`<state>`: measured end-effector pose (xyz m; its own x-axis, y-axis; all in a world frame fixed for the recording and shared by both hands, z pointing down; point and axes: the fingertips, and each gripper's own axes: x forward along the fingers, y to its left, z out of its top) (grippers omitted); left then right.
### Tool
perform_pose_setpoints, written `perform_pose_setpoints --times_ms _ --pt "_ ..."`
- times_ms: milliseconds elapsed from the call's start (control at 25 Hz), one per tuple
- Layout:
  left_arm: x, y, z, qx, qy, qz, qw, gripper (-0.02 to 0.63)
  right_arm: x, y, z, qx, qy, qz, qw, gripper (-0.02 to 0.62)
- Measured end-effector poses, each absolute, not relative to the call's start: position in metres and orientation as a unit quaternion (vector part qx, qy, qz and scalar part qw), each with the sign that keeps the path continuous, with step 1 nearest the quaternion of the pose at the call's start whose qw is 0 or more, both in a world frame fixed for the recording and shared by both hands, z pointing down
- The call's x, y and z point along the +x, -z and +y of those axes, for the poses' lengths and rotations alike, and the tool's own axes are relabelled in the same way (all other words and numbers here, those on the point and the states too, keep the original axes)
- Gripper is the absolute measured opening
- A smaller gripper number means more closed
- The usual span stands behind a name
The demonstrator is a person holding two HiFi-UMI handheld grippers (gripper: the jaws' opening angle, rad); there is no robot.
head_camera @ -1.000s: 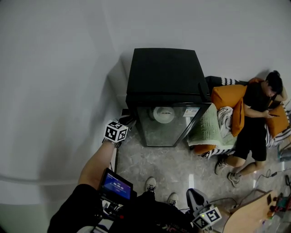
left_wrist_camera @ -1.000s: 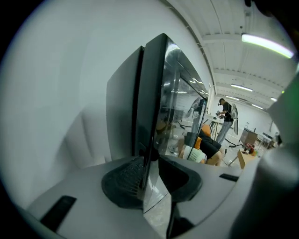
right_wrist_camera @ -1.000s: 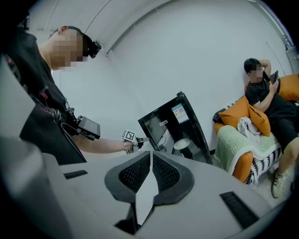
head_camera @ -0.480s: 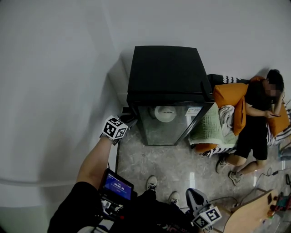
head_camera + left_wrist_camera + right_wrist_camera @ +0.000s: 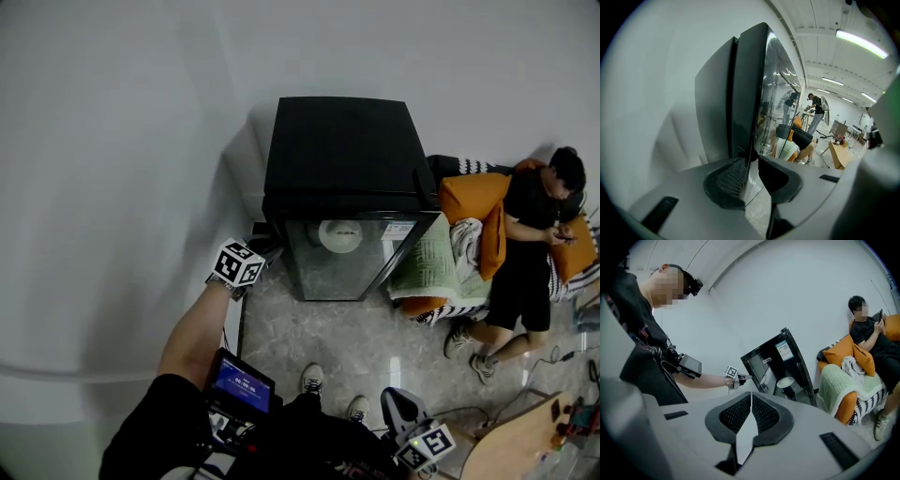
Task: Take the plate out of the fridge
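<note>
Left gripper [image 5: 751, 174] at 8 o'clock of fridge [image 5: 339, 150]; jaws wide, just been closing, door edge [image 5: 749, 93] between them; right gripper [image 5: 751, 409] pinched together, empty.

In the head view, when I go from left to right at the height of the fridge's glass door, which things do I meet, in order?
left gripper, its jaws just closing a little with the door edge between them → fridge → orange cushion → seated person
</note>
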<state>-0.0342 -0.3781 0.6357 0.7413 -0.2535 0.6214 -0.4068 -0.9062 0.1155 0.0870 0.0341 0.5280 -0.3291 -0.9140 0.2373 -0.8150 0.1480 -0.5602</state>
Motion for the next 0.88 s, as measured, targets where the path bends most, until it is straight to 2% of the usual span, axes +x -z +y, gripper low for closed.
perform_pose_setpoints --times_ms 400,560,760,880 --pt "-0.035 -0.635 -0.376 0.922 -0.304 -0.191 0.142 0.091 0.092 -0.529 0.031 -0.570 0.311 0.757 0.080 0.008" --pt "-0.039 -0.636 -0.349 0.930 -0.322 -0.134 0.119 0.071 0.096 -0.536 0.031 -0.564 0.320 0.759 0.062 0.008" --pt "-0.044 -0.636 -0.320 0.936 -0.295 -0.159 0.112 0.067 0.086 -0.531 0.019 -0.542 0.312 0.777 0.075 0.008" --pt "-0.044 -0.637 -0.307 0.936 -0.296 -0.163 0.100 0.067 0.085 -0.537 0.020 -0.536 0.308 0.785 0.050 0.008"
